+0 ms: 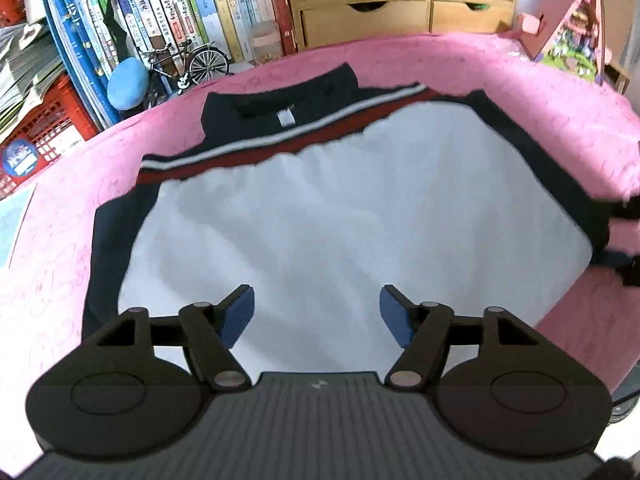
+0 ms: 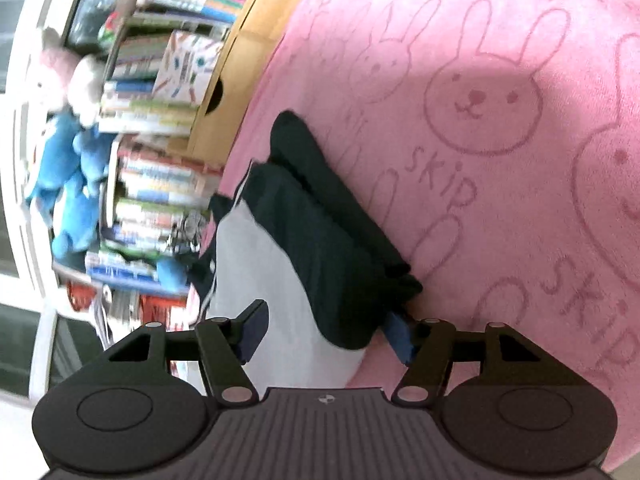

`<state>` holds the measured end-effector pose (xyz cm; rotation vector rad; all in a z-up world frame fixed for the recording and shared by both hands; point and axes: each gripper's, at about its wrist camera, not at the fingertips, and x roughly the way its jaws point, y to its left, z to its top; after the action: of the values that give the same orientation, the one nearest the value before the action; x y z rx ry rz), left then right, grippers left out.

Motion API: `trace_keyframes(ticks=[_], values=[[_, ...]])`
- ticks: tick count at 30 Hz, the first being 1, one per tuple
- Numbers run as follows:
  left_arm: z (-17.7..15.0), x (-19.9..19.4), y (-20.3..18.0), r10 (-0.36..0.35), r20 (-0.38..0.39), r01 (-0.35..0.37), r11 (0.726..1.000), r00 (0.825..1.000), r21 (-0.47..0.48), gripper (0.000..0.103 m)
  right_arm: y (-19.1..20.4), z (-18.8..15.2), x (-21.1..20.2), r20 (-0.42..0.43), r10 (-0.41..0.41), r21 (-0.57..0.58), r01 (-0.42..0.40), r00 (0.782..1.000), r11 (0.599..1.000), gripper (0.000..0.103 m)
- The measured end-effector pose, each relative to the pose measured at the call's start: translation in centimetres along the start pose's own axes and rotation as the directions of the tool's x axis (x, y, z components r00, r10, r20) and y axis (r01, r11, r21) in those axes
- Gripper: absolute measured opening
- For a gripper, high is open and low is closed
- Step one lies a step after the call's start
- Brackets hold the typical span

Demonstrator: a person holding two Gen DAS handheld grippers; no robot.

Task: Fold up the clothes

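A jacket [image 1: 340, 208] with a white body, navy sleeves and collar, and a red and white chest stripe lies flat on a pink rabbit-print blanket [image 1: 520, 92], collar toward the bookshelf. My left gripper [image 1: 317, 312] hovers open over the white lower body with nothing between its blue pads. At the right edge of the left wrist view, the right gripper's black fingers [image 1: 629, 208] sit by the navy sleeve's end. In the right wrist view, my right gripper [image 2: 326, 320] is open. The folded-in navy sleeve [image 2: 320, 220] and white cloth [image 2: 272, 272] lie between its fingers, unpinched.
Behind the blanket stand a bookshelf [image 1: 180, 12], wooden drawers [image 1: 380, 16], a model bicycle [image 1: 192, 60], a blue plush [image 1: 128, 82] and a pink toy house [image 1: 576, 28]. A red crate [image 1: 44, 128] sits at the left. Bare pink blanket [image 2: 500, 160] stretches right of the jacket.
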<state>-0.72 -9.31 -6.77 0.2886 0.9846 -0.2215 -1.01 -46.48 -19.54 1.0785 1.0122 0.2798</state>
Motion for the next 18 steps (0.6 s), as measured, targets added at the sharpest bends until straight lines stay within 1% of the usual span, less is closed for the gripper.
trace_keyframes(ticks=[2, 4, 5, 7, 8, 9, 10, 12, 14, 15, 16, 18], values=[[-0.7, 0.5, -1.2, 0.028, -0.012, -0.028, 0.999, 1.0, 0.047, 0.069, -0.3, 0.2, 0.1, 0.017, 0.005, 0.052, -0.006, 1.0, 0.999, 0.063], [-1.3, 1.4, -2.3, 0.066, -0.042, -0.062, 0.994, 0.997, 0.094, 0.074, -0.5, 0.1, 0.2, 0.035, 0.002, 0.099, -0.006, 0.999, 0.995, 0.063], [-1.7, 1.8, -2.6, 0.076, -0.048, -0.071, 0.993, 0.996, 0.097, 0.076, -0.5, -0.1, 0.1, 0.044, -0.003, 0.116, -0.002, 0.999, 0.993, 0.063], [-2.4, 1.8, -2.0, 0.07, -0.045, -0.068, 0.997, 0.997, 0.039, 0.08, -0.1, -0.5, -0.3, 0.076, -0.039, 0.121, 0.029, 0.996, 0.992, 0.063], [-2.4, 1.9, -1.6, 0.055, -0.055, -0.055, 0.998, 0.997, 0.006, 0.08, 0.0, -0.7, -0.3, 0.09, -0.049, 0.122, 0.038, 0.995, 0.992, 0.064], [-2.4, 2.0, -1.1, 0.037, -0.066, -0.039, 0.999, 0.997, -0.026, 0.08, 0.2, -0.9, -0.3, 0.103, -0.058, 0.123, 0.045, 0.993, 0.991, 0.067], [-2.5, 2.1, -0.6, 0.019, -0.072, -0.022, 0.999, 0.997, -0.05, 0.083, 0.3, -0.8, 0.0, 0.111, -0.047, 0.123, 0.034, 0.993, 0.992, 0.071], [-2.7, 2.2, 0.2, -0.014, -0.074, 0.008, 0.996, 0.997, -0.085, 0.088, 0.7, -0.1, 0.8, 0.125, -0.025, 0.123, 0.009, 0.992, 0.992, 0.082], [-3.0, 2.3, 0.8, -0.045, -0.071, 0.037, 0.994, 0.996, -0.101, 0.09, 1.7, 0.4, 1.7, 0.145, -0.04, 0.102, 0.025, 0.989, 0.994, 0.083], [-3.0, 2.3, 1.1, -0.06, -0.071, 0.052, 0.993, 0.996, -0.107, 0.091, 2.3, 0.6, 2.2, 0.153, -0.055, 0.09, 0.041, 0.987, 0.995, 0.08], [-3.1, 2.4, 1.3, -0.075, -0.072, 0.067, 0.991, 0.995, -0.113, 0.092, 2.6, 0.6, 2.3, 0.154, -0.075, 0.089, 0.062, 0.985, 0.994, 0.074], [-3.0, 2.4, 1.5, -0.087, -0.071, 0.079, 0.991, 0.994, -0.106, 0.092, 2.8, 0.5, 2.4, 0.14, -0.123, 0.105, 0.109, 0.982, 0.988, 0.029]])
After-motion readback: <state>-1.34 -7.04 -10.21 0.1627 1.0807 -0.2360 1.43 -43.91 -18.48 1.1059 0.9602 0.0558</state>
